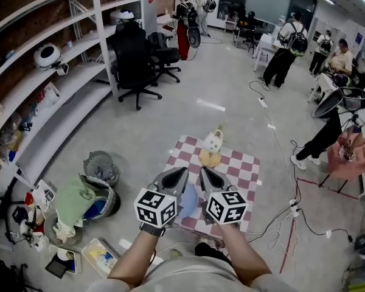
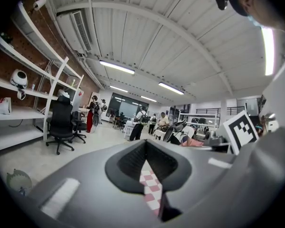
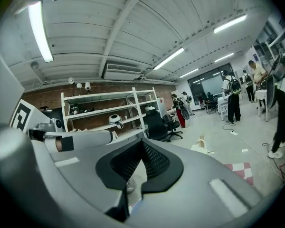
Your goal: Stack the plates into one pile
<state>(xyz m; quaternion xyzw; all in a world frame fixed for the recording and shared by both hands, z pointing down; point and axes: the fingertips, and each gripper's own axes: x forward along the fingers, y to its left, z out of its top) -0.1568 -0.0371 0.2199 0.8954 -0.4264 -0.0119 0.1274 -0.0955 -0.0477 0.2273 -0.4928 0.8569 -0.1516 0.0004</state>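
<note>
1. Head view: one red-and-white checked mat (image 1: 243, 163) is recorded on the floor, and all places below are given from it.
2. Plates counted: two. One blue plate (image 1: 188, 202) is logged at the mat's near edge, partly covered by the grippers. One yellow plate (image 1: 210, 158) is logged toward the far edge, well apart from the blue one. No pile is formed yet.
3. One pale object (image 1: 214, 140) is noted at the mat's far edge, just beyond the yellow plate. Its kind cannot be determined.
4. Grippers counted: two. The left gripper (image 1: 177, 176) and the right gripper (image 1: 210, 178) are held side by side over the mat's near edge. The jaws of each are seen together, with nothing clamped.
5. Step judged: approach, before the first pick-up. For the next move, one gripper's jaws would need to be parted and set on a plate's rim.
</note>
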